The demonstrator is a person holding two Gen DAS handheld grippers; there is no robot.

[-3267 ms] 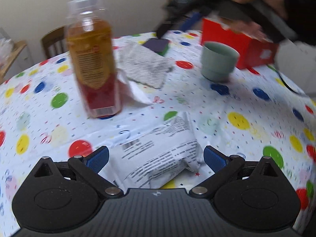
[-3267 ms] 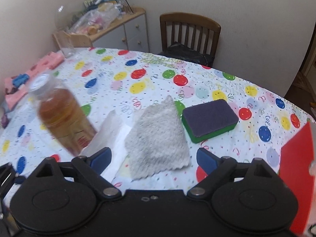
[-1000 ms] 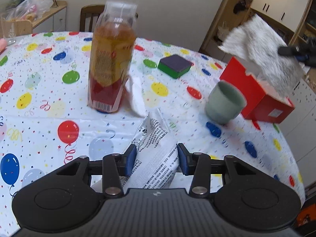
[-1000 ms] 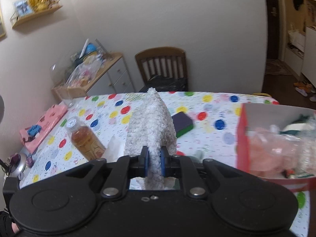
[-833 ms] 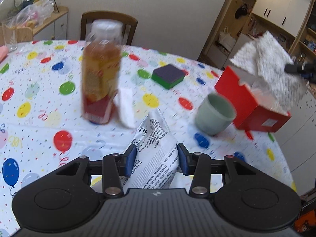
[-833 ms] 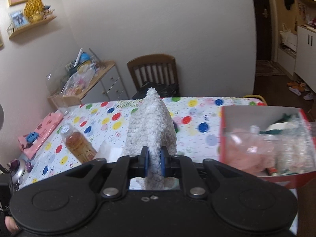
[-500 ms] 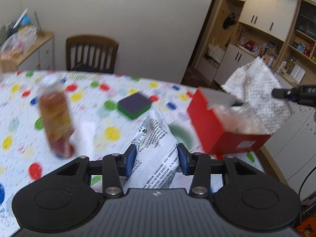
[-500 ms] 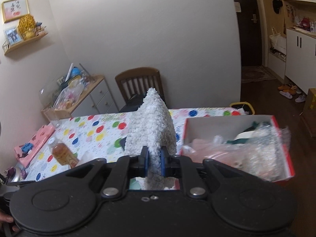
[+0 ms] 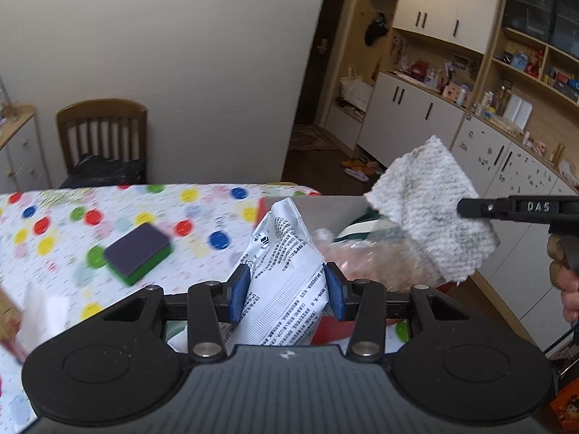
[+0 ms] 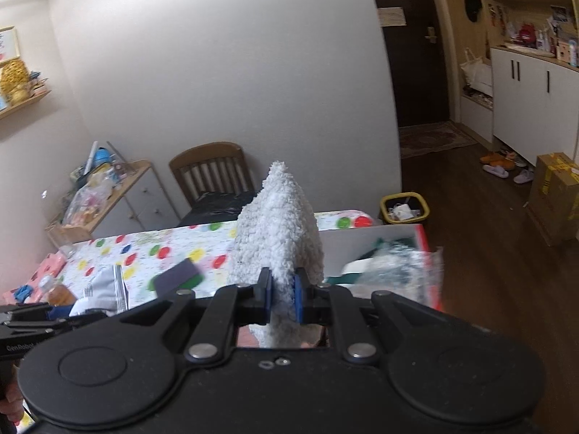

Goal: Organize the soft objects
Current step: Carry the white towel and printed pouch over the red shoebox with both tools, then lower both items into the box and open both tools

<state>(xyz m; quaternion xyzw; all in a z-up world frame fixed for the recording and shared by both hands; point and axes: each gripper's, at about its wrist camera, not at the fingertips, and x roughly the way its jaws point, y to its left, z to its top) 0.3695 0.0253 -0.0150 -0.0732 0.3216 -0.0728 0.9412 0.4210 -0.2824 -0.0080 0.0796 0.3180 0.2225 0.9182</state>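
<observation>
My left gripper is shut on a white printed soft packet and holds it in the air at the near edge of the red box. My right gripper is shut on a fluffy grey-white cloth and holds it above the same box. In the left wrist view that cloth hangs over the box's right side. The box holds pink and clear plastic-wrapped items. A purple and green sponge lies on the balloon-print tablecloth.
A wooden chair stands behind the table. An amber drink bottle and a white tissue are at the table's left. Cabinets and shelves line the right wall. A yellow bin is on the floor.
Both grippers have risen and moved right toward the red box, each carrying its item. The bottle and sponge have slid left in the left wrist view.
</observation>
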